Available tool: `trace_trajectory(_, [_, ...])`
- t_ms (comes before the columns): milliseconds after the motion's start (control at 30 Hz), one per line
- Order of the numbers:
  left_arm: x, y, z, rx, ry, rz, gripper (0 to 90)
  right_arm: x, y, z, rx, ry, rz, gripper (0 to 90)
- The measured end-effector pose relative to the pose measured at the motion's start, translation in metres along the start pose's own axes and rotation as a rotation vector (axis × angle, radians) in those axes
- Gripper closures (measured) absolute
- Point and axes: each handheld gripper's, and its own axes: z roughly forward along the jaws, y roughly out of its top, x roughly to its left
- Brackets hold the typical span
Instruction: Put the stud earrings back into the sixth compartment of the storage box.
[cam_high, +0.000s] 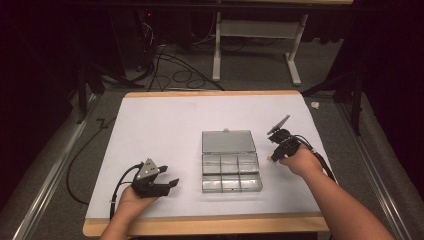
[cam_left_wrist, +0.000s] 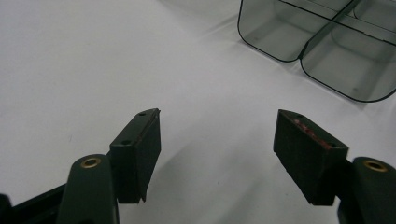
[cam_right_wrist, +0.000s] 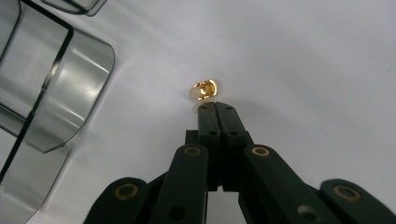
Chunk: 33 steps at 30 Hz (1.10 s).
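Observation:
A small gold ring (cam_right_wrist: 204, 89) lies on the white table sheet right at the tips of my right gripper (cam_right_wrist: 215, 106), whose jaws are pressed together and seem to pinch its near edge. In the high view my right gripper (cam_high: 273, 157) points down just right of a clear compartment box (cam_high: 231, 172), which also appears in the right gripper view (cam_right_wrist: 51, 93). My left gripper (cam_high: 170, 184) rests open near the table's front left, with nothing between its fingers. In the left gripper view the gripper (cam_left_wrist: 217, 140) faces bare sheet, with the box (cam_left_wrist: 322, 42) beyond it.
The box's lid (cam_high: 228, 141) lies folded open behind its several compartments. The white sheet (cam_high: 165, 125) covers a wooden table. Cables and a desk frame (cam_high: 217, 45) stand on the floor beyond the far edge.

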Motion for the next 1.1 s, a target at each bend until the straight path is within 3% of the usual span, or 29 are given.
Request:
trace_trajectory(300, [0.0, 0.0, 0.0, -0.001, -0.002, -0.003, 32.6, -0.005, 0.003, 0.005, 0.002, -0.012, -0.017, 90.0])
trace_trajectory(467, [0.0, 0.0, 0.0, -0.001, -0.002, -0.003, 32.7, -0.003, 0.004, 0.001, 0.007, -0.013, -0.002, 88.3])
trace_trajectory(633, [0.0, 0.0, 0.0, -0.001, -0.004, -0.001, 32.7, 0.002, 0.006, -0.008, -0.017, -0.011, -0.022, 85.1])
trace_trajectory(867, [0.0, 0.0, 0.0, 0.001, -0.006, 0.0, 32.7, 0.006, 0.004, -0.005, -0.002, -0.022, -0.044, 80.9])
trace_trajectory(933, [0.0, 0.0, 0.0, -0.001, -0.005, -0.001, 32.7, 0.008, 0.004, -0.004, 0.009, -0.023, -0.017, 80.9])
trace_trajectory(967, [0.0, 0.0, 0.0, -0.002, -0.005, -0.002, 32.6, 0.007, 0.004, -0.003, 0.007, -0.026, -0.039, 80.9])
trace_trajectory(1100, [0.0, 0.0, 0.0, -0.002, -0.006, -0.003, 32.7, 0.007, 0.004, 0.001, 0.013, -0.047, -0.036, 87.6])
